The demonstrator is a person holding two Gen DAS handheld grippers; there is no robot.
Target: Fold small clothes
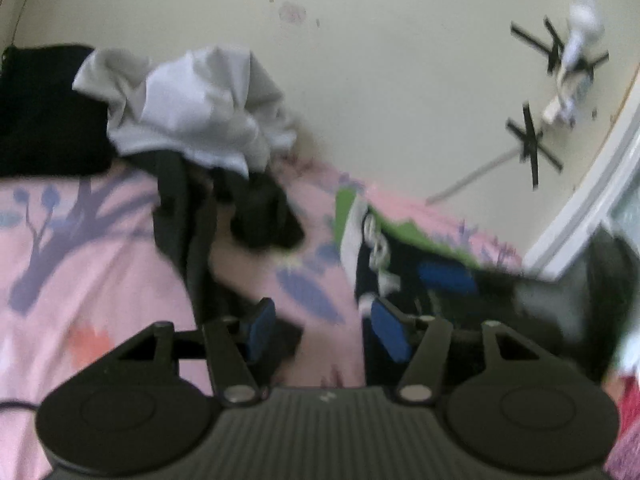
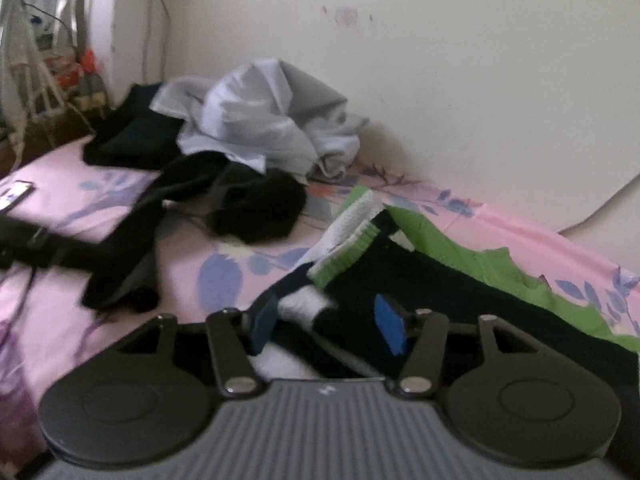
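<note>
Both grippers hang released over a pink bed as folding awaits. The left gripper [image 1: 322,326] spans bare sheet, nothing between its pads. The right gripper [image 2: 328,326] straddles a black-and-green garment [image 2: 460,292] at twelve o'clock, apparently lining up a grab. Unsorted clothes [image 2: 256,120] lie heaped at eleven o'clock by the wall [image 2: 480,60].

1. The bed [image 2: 120,340] stands against the wall [image 2: 460,80], which rises behind it.
2. A crumpled garment [image 2: 272,120] tops the heap at the bed's far edge, touching the wall.
3. Dark clothes [image 2: 256,208] lie under and before that garment.
4. Right of the heap, a spread garment [image 2: 460,292] lies on the bed.
5. What seems a phone [image 2: 14,196] lies on the bed, left of the heap.
</note>
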